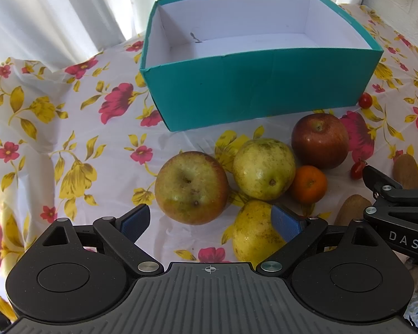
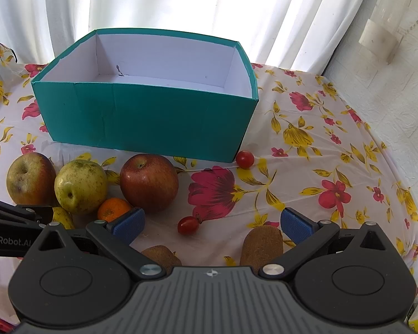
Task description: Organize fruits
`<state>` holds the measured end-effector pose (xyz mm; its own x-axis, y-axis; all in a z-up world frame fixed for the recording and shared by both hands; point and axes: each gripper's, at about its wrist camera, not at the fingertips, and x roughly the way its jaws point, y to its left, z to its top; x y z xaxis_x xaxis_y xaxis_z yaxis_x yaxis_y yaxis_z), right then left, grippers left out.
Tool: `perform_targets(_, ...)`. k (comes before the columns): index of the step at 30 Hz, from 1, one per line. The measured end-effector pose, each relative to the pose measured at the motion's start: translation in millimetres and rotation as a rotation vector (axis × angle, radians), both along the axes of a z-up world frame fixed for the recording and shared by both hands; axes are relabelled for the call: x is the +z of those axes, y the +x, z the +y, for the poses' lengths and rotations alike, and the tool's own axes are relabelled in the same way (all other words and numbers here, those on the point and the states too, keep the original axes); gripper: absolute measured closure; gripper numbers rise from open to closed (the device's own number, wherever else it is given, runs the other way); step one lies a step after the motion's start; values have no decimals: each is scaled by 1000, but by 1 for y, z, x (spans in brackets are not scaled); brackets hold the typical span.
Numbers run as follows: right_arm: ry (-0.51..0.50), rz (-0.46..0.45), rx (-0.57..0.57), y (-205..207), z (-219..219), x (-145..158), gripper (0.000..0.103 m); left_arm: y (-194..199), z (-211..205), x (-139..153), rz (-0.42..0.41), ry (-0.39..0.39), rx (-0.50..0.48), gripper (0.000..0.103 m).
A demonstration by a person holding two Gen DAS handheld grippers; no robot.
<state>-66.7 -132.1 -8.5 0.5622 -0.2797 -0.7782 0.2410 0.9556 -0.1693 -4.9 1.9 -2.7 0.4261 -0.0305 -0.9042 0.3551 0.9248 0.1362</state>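
Both grippers' fingers stood wide apart, gripping nothing: left gripper (image 1: 210, 222), right gripper (image 2: 212, 224). On the floral tabletop (image 2: 334, 153) stood the teal box (image 2: 142, 114). Before it lay a green-red apple (image 1: 191, 187), a green apple (image 1: 264, 168), a red apple (image 2: 149, 182), perhaps a pear (image 1: 252, 233), two kiwis (image 2: 261, 245), a tangerine (image 1: 308, 184) and cherry tomatoes (image 2: 188, 225).

my floral tablecloth (image 2: 306, 144), teal box (image 2: 142, 117) on it, apples (image 2: 149, 182), pears (image 1: 264, 168), orange (image 1: 308, 184), kiwis (image 2: 260, 246), cherry tomatoes (image 2: 244, 159) in front
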Motion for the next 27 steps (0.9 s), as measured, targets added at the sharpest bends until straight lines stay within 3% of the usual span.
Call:
perform_targets(5,5,-7,0,0,-1,0,0,0,1,1,-2,-9,-2,6)
perform_targets(9,19,-31,1,-2,-2,2,0,-2,9,7,-25,-81,-2,6)
perform_targets(14,73,-134,12,-11,-8,9,0,-8,31,14,-101,-208,46,6)
perform_targets(19,82,-204,71,-19,-5,10,0,-18,45,7,-173,-212,37,6)
perform_targets(22,87,-265,108,-28,-2,9,0,-34,45,3,-207,-196,-18,6)
perform_targets(27,144,-348,121,-39,-9,6,0,-49,38,-5,-151,-225,-122,6)
